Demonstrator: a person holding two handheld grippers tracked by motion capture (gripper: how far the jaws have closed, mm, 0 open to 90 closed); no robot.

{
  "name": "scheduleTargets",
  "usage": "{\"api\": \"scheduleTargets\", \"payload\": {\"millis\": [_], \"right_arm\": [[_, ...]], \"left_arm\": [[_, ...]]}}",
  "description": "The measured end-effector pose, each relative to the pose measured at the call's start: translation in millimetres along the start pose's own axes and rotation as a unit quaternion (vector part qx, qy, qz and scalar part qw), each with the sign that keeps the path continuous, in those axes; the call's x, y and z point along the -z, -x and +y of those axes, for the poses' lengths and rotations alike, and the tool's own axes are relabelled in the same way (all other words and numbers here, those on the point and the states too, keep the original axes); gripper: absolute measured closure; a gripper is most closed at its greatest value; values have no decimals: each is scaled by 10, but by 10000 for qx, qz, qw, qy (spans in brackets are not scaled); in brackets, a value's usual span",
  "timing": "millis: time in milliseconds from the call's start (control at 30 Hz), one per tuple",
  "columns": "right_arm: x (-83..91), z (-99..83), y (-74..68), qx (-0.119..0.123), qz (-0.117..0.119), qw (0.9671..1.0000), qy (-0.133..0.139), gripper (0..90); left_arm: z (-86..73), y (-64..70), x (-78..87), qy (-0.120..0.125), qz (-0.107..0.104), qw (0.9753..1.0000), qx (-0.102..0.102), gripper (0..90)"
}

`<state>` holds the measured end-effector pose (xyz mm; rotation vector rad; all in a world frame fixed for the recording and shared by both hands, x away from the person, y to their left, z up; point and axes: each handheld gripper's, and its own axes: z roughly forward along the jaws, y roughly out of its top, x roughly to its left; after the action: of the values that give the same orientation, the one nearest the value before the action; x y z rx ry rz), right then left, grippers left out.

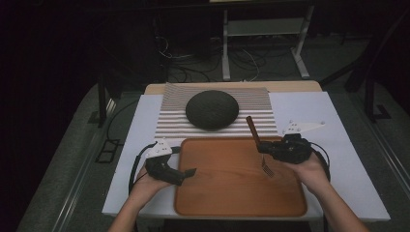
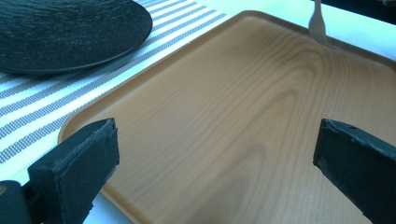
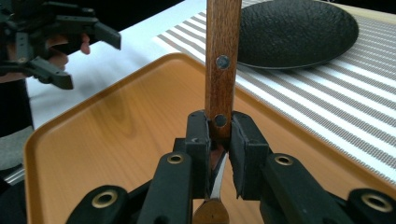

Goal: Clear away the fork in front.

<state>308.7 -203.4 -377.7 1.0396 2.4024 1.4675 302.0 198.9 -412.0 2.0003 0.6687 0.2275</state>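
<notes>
My right gripper (image 1: 265, 148) pinches the fork (image 1: 258, 145) above the tray (image 1: 232, 193); my left gripper (image 1: 188, 172) hangs wide open, empty.

Wooden-handled metal fork (image 1: 259, 147), two rivets in brown handle, clamped in right gripper (image 1: 265, 146), tilted, tines down over rectangular orange-brown wooden tray (image 1: 227, 198). Round black textured plate (image 1: 212, 109) on striped placemat (image 1: 169, 121) beyond.

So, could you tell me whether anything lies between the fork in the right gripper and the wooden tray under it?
Nothing visible does. The right gripper holds the fork tines-down over the tray, whose surface there is bare.
</notes>
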Motion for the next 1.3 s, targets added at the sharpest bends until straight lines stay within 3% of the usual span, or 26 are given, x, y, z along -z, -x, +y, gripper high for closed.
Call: {"api": "scheduleTargets", "payload": {"millis": [333, 700, 1067, 1300], "right_arm": [[-53, -62, 34, -39, 22, 10000, -41, 772], [-49, -72, 44, -61, 25, 10000, -10, 772], [-50, -61, -5, 17, 70, 10000, 66, 772], [-84, -42, -85, 124, 159, 9997, 125, 772]], "left_arm": [[320, 1, -105, 250, -142, 9996, -31, 0], [651, 66, -369, 441, -384, 9982, -135, 1], [886, 225, -604, 494, -604, 9968, -183, 114], [983, 302, -706, 601, -807, 9949, -91, 209]]}}
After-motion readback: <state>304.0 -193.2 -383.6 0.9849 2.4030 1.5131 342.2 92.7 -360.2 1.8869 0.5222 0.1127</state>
